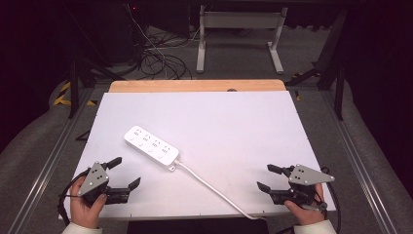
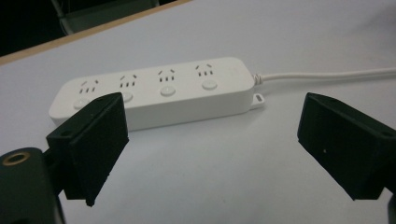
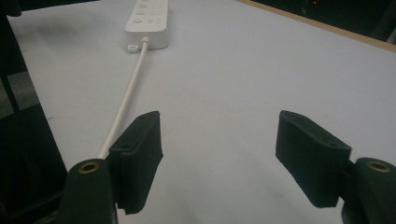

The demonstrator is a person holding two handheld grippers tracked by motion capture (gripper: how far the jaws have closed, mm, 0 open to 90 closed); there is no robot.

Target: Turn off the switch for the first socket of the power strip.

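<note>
A white-topped rectangular table [image 1: 234,126] carries a white four-socket plastic power strip [image 1: 151,147], lying flat and aslant left of centre. Its white round cable [image 1: 214,189] runs off the near edge. The strip looks rigid, light and smooth (likely slippery under hard jaws), so gripping across its narrow width near the middle seems safest; the cable is limp and would drag. The left gripper [image 1: 125,174] and right gripper [image 1: 266,176] both stand spread wide, holding nothing, near the front corners.
</note>
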